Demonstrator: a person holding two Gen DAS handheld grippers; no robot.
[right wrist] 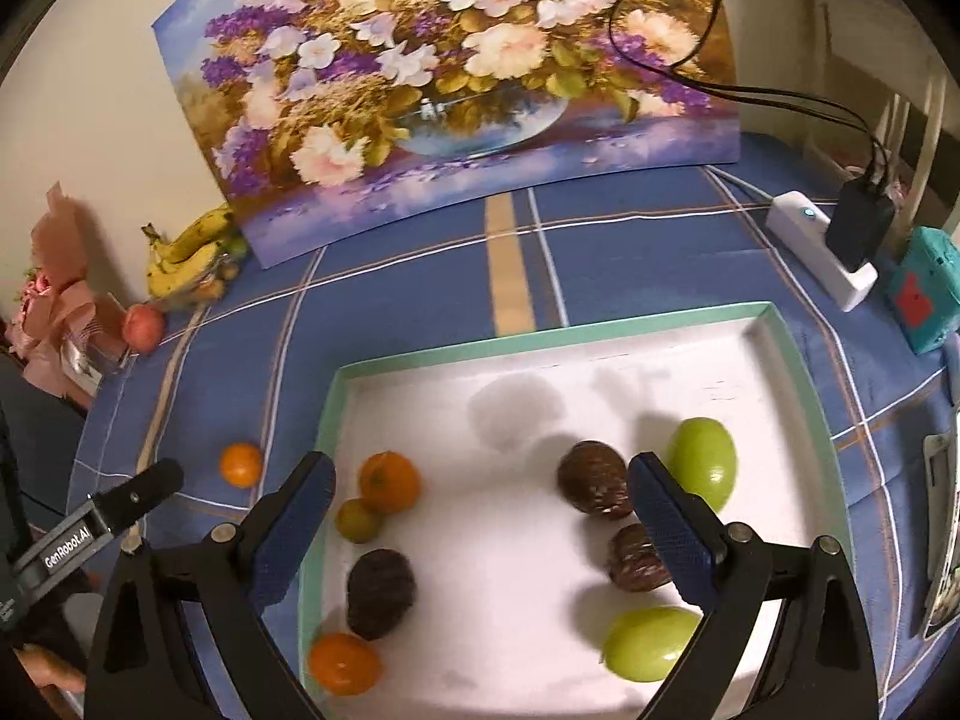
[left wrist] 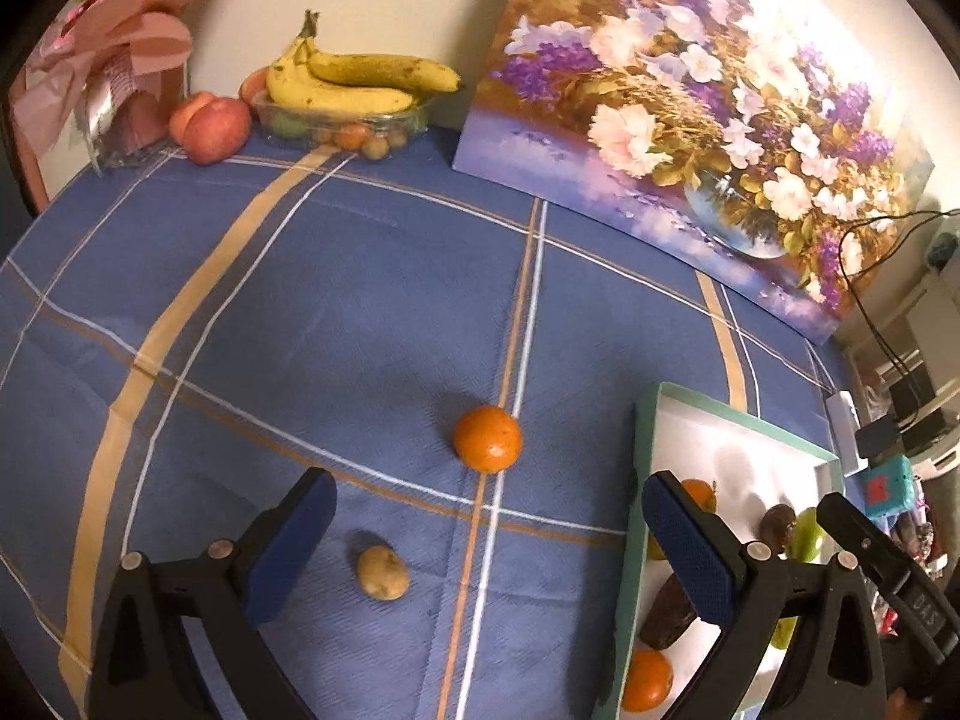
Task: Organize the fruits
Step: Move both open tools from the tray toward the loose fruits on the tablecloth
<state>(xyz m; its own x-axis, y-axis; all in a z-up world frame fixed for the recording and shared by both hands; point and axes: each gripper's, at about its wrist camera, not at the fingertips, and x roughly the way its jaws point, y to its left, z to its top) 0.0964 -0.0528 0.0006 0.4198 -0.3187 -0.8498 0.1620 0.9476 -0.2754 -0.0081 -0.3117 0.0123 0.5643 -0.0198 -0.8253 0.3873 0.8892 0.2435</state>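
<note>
Fruit tray (right wrist: 798,384) beside "GenRobot.AI" gripper (right wrist: 120,510)

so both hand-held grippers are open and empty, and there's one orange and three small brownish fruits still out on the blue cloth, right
Nearly. Only one small brownish fruit lies loose on the blue cloth, not three; the left wrist view shows it near the orange. The rest holds: the left hand-held gripper and right hand-held gripper are both open and empty.
</note>
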